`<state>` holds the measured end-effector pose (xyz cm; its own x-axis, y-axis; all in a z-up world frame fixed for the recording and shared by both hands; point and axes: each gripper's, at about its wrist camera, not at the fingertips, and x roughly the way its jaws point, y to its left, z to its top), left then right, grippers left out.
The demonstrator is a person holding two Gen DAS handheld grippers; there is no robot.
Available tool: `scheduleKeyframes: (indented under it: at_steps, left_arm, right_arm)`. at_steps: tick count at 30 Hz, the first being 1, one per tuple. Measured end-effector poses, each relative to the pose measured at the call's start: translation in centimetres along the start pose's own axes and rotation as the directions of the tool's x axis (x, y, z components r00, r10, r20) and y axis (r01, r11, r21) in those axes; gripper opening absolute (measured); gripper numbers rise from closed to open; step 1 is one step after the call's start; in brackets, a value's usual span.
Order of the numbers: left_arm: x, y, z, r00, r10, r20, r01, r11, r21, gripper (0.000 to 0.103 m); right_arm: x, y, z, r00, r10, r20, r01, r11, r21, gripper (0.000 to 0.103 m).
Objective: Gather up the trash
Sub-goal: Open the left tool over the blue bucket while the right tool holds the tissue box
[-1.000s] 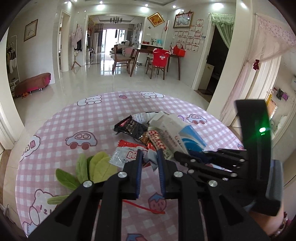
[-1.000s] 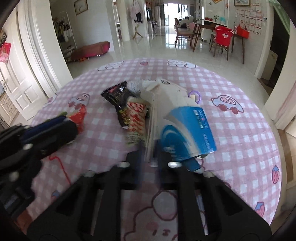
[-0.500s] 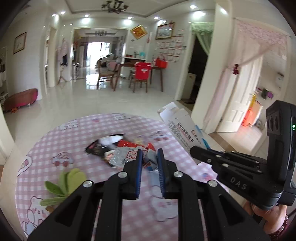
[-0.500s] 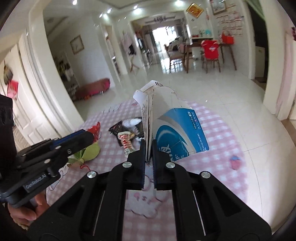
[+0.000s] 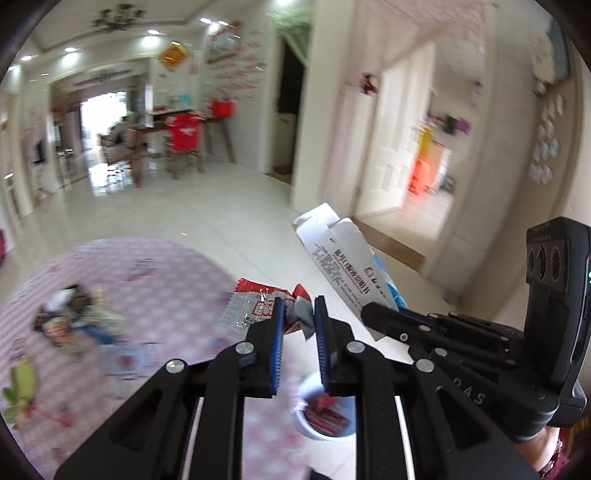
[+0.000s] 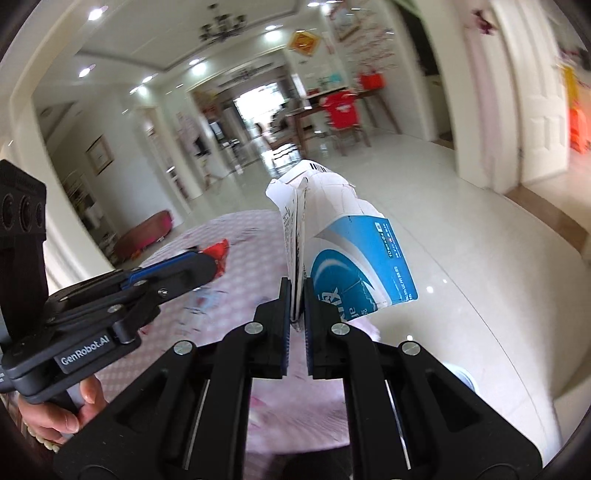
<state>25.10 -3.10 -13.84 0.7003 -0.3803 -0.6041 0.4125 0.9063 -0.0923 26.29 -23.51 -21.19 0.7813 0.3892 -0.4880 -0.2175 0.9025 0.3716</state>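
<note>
blurred tablecloth (image 5: 162,295) — right claw (image 6: 296,295) grips carton (image 6: 354,236).

Behind your work area you have a round table with pink checked cloth (image 5: 155,295), lower left of the left wrist view. A green leaf decoration (image 5: 22,380) lies at its left edge. Glossy tiled floor (image 5: 207,214) fills the middle. A dining table (image 5: 159,127) and chair with red cover (image 5: 183,129) stand upper left. Chandelier (image 6: 221,27) hangs at top, maroon bench (image 6: 146,232) sits mid-left.
</note>
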Motion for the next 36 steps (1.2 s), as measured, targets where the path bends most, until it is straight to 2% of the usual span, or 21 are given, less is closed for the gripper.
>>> scheduleKeyframes:
  at_steps: [4, 8, 12, 14, 15, 16, 22, 36]
  left_arm:
    - [4.4, -4.3, -0.7, 0.993, -0.087, -0.083, 0.091, 0.995, 0.041, 0.016]
    - [8.7, -7.1, -1.5, 0.981, -0.12, -0.152, 0.131, 0.989, 0.068, 0.016]
    - [13.0, -8.8, -1.9, 0.965, -0.158, -0.211, 0.172, 0.984, 0.047, 0.019]
    - [14.7, -9.3, -2.1, 0.956, -0.17, -0.24, 0.182, 0.983, 0.026, 0.034]
    - [15.7, -9.4, -2.2, 0.952, -0.165, -0.257, 0.173, 0.985, 0.007, 0.048]
    - [16.2, -9.4, -2.3, 0.952, -0.157, -0.263, 0.161, 0.987, -0.004, 0.057]
    - [17.2, -9.5, -3.2, 0.946, -0.15, -0.288, 0.154, 0.988, -0.01, 0.062]
    - [15.5, -8.8, -3.0, 0.96, -0.102, -0.26, 0.105, 0.994, -0.003, 0.065]
  right_arm:
    - [-1.8, -4.6, -1.2, 0.998, -0.063, 0.01, 0.062, 0.995, 0.077, 0.006]
    - [-3.4, -9.0, -2.7, 0.991, -0.133, 0.019, 0.128, 0.98, 0.155, 0.006]
    - [-4.1, -12.0, -3.9, 0.984, -0.177, 0.014, 0.17, 0.963, 0.207, 0.006]
    - [-4.2, -12.9, -4.3, 0.981, -0.194, 0.009, 0.187, 0.955, 0.229, 0.006]
    - [-4.3, -13.3, -4.5, 0.981, -0.196, 0.006, 0.189, 0.953, 0.238, 0.006]
    - [-4.2, -13.8, -4.7, 0.98, -0.198, 0.002, 0.191, 0.949, 0.25, 0.006]
    - [-3.5, -14.7, -4.7, 0.98, -0.197, -0.023, 0.196, 0.943, 0.268, 0.007]
    - [-2.4, -14.9, -5.0, 0.984, -0.173, -0.041, 0.178, 0.95, 0.258, 0.007]
